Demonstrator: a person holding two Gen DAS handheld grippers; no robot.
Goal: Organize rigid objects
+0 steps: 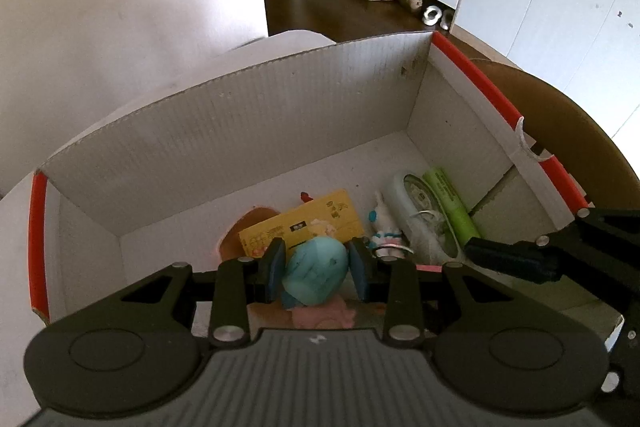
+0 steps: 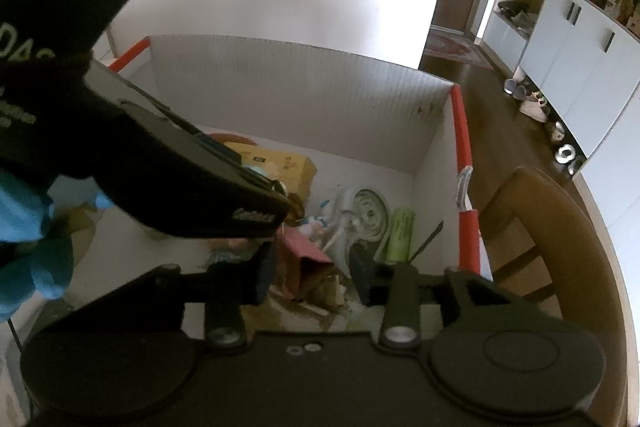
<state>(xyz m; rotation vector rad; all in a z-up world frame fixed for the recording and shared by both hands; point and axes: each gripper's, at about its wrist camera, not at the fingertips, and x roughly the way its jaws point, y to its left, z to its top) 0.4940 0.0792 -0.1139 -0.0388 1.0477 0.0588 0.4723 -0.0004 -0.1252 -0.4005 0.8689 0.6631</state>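
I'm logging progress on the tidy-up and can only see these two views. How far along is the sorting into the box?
Done: the yellow card box, green highlighter and small figurine already lie in the white box. In hand: the left gripper is shut on a teal toy over the box. The right gripper is open, holding nothing. What remains outside is out of view.

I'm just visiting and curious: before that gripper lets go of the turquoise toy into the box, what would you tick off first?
1. Left gripper clamped on the turquoise toy: ok.
2. Toy inside the white box walls: ok.
3. Toy resting on something below: cannot tell.
4. Drop spot free: not ok; yellow box and pink item lie beneath.
5. Right gripper empty: ok, nothing pinched between its jaws.
6. Grippers apart from each other: cannot tell; they crowd together.
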